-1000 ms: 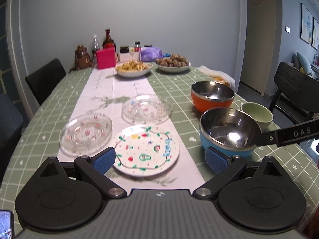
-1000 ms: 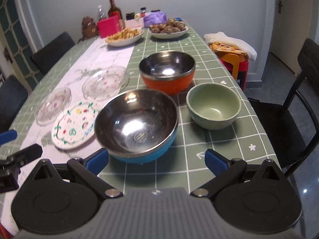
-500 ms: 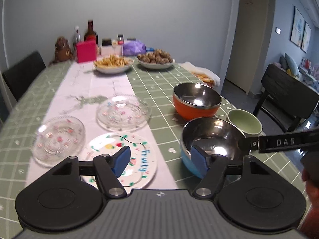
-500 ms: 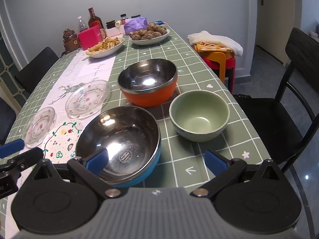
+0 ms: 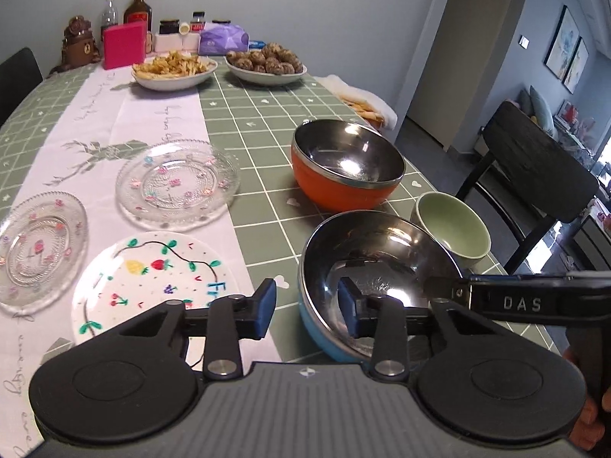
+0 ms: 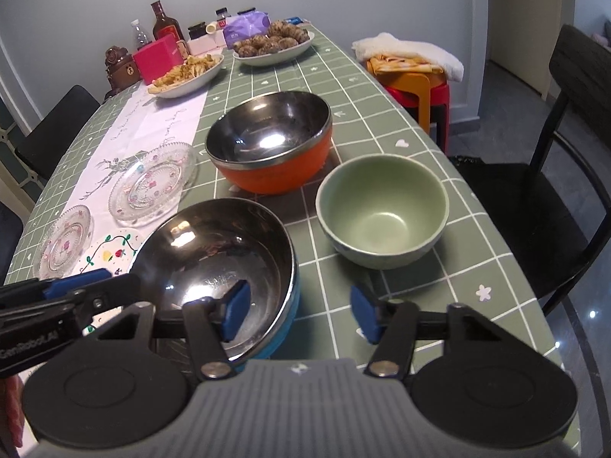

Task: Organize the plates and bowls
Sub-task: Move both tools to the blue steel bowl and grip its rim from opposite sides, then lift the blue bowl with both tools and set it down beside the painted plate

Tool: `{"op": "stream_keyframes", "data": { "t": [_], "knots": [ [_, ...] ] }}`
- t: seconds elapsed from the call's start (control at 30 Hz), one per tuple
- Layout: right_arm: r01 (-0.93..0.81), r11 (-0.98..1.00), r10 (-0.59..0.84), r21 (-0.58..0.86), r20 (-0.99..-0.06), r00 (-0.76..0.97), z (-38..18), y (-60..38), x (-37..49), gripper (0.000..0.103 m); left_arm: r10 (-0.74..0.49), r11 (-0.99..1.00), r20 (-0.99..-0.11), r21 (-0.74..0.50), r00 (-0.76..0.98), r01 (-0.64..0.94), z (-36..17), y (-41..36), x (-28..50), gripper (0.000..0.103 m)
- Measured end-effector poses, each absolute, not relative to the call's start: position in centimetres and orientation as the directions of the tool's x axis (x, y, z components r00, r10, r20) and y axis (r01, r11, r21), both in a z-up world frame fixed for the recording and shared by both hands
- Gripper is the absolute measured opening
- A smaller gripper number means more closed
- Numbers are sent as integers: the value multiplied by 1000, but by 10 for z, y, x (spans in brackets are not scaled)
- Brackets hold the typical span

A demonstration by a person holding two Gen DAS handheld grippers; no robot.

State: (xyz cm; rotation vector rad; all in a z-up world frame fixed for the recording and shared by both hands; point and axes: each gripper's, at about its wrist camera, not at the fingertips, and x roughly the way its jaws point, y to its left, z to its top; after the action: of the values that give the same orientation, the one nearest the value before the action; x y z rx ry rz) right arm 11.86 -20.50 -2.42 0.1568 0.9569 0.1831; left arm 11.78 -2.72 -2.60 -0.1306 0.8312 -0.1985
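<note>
Left wrist view: the left gripper (image 5: 307, 307) straddles the blue bowl (image 5: 376, 267)'s near-left rim, jaws closing, pads not yet pressing; its body hides the bowl's base. Right wrist view: the right gripper (image 6: 299, 311) straddles the bowl's right rim likewise, closing, contact unclear, green bowl (image 6: 382, 210) just beyond.

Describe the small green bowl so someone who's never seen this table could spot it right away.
On the green checked tablecloth, look past the two steel-lined bowls toward the edge by the black chair. The green bowl sits there, empty: smallest of the three, matte pale green inside and out.
</note>
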Motion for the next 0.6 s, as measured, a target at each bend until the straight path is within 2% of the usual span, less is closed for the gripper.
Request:
{"op": "stream_keyframes", "data": {
  "t": [0.2, 0.27, 0.4, 0.6],
  "knots": [
    [-65, 957, 274, 282, -808, 522, -31, -208, 129, 33, -238, 969, -742, -221, 627, 107, -31, -29, 131, 24],
    [-46, 948, 295, 316, -810, 506, -33, -210, 133, 20, -240, 968, -746, -234, 621, 93, -33, -26, 135, 16],
    [-25, 943, 300, 333, -813, 499, -33, -211, 134, 16, -224, 971, -757, -230, 614, 71, -34, -26, 137, 9],
    [-22, 937, 315, 350, -812, 492, -30, -212, 132, 12, -181, 980, -765, -194, 618, 47, -28, -29, 133, 7]
  ]
}}
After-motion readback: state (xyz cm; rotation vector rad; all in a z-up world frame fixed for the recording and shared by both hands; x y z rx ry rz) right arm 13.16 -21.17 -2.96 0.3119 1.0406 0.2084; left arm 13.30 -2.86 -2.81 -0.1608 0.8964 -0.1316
